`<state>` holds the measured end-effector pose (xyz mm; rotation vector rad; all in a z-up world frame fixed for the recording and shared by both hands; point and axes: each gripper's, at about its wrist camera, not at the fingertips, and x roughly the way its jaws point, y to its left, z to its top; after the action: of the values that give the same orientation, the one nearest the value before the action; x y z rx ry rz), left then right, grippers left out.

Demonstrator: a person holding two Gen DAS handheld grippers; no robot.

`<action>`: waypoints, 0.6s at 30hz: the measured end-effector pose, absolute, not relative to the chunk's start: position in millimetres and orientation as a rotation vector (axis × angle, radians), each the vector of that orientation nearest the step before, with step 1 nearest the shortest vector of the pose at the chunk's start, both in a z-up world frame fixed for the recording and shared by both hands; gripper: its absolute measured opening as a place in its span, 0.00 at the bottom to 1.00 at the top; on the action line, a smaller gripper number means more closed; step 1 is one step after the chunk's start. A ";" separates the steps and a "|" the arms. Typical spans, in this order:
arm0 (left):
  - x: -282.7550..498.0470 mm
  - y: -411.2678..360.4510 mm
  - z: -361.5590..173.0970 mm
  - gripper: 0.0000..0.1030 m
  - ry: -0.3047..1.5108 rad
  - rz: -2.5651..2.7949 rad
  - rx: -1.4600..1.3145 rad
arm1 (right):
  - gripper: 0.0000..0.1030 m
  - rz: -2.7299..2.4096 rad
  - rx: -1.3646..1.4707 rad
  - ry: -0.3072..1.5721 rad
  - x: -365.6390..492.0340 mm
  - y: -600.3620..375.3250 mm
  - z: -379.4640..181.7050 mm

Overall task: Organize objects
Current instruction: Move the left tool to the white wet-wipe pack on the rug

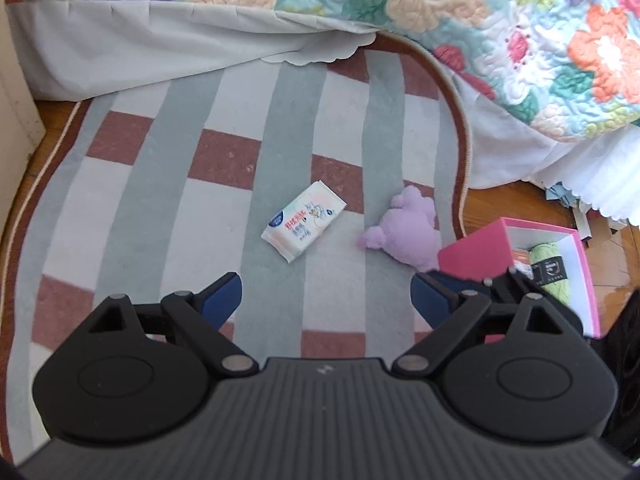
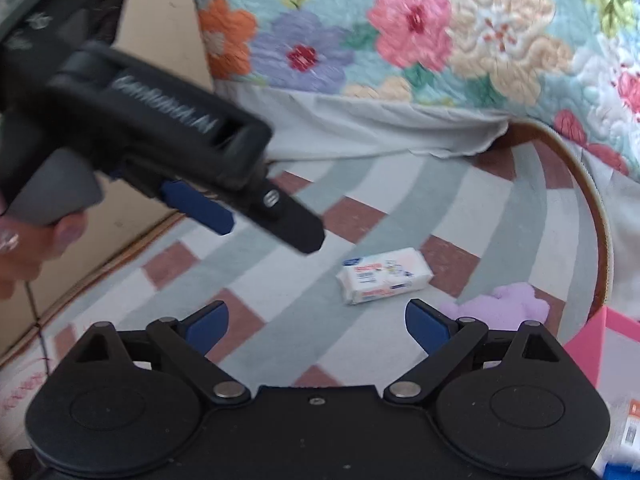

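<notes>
Hovering apart and empty, left tongs (image 1: 326,294) and right tongs (image 2: 316,322) are facing a white tissue pack (image 1: 303,221) lying on the checked rug (image 1: 160,168), beside a purple plush toy (image 1: 408,228)

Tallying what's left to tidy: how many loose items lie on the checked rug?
2: a white tissue pack mid-rug, and a purple plush toy to its right near the rug's edge, beside the pink box. The gripper bodies could hide more.
</notes>
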<state>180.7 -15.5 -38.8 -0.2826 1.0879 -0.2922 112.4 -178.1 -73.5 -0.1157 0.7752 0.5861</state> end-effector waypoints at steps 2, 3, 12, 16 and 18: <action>187.9 -14.9 -46.1 0.89 1.082 -0.231 -0.267 | 0.94 0.581 -0.175 0.799 128.7 -173.9 -83.0; 192.2 -14.0 -49.4 0.89 1.077 -0.222 -0.264 | 0.94 0.586 -0.209 0.813 137.3 -171.2 -87.5; 232.8 -3.1 -94.5 0.88 1.138 -0.251 -0.452 | 0.94 0.613 -0.260 0.922 190.4 -160.0 -111.5; 244.0 3.3 -112.9 0.87 1.158 -0.251 -0.537 | 0.94 0.626 -0.329 0.905 195.0 -151.6 -122.8; 248.9 7.0 -121.8 0.85 1.171 -0.248 -0.588 | 0.94 0.616 -0.372 0.924 202.8 -146.8 -130.5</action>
<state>248.9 7.0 -121.8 -0.5883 1.1714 -0.2476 202.8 -146.8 -130.5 -0.3715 0.9242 0.6163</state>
